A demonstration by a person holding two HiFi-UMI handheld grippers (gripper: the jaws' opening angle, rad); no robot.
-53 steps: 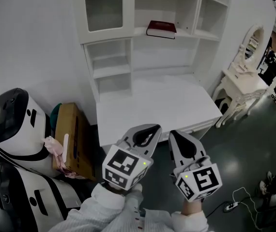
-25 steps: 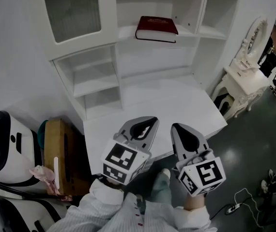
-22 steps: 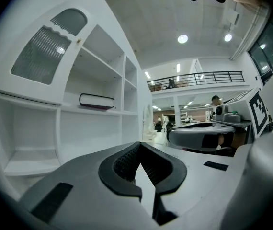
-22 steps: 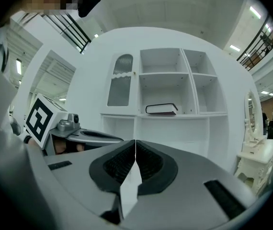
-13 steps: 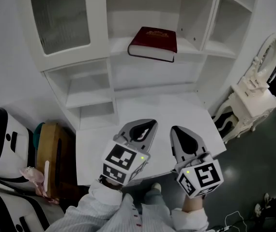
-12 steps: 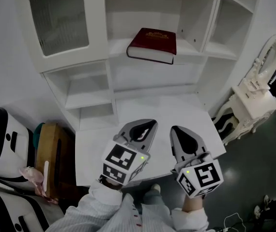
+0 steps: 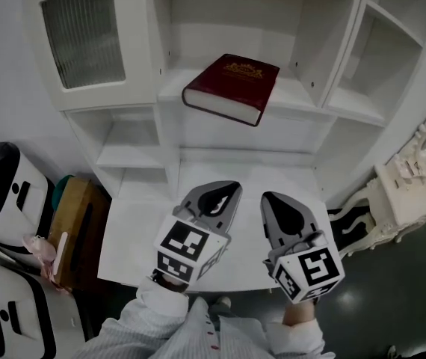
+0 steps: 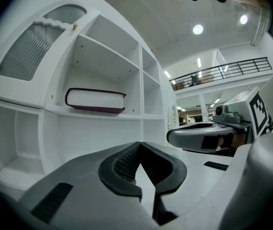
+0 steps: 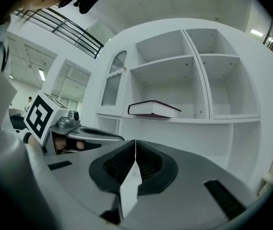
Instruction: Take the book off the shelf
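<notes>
Left gripper (image 7: 223,191) and right gripper (image 7: 271,200) sit closed, empty. Open one wide before reaching the maroon book (image 7: 230,88) ahead, above.

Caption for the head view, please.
Left gripper and right gripper, both shut, at white desk; red book flat on shelf above.

book (image 7: 232,87) cover print too small to read, brown box (image 7: 69,226) partly hidden by desk (image 7: 134,234)

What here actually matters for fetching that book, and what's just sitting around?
For the job: red book, its shelf, left gripper and right gripper, both shut and empty.
Just lying about: cardboard box, white machine, dressing table, desk top.
</notes>
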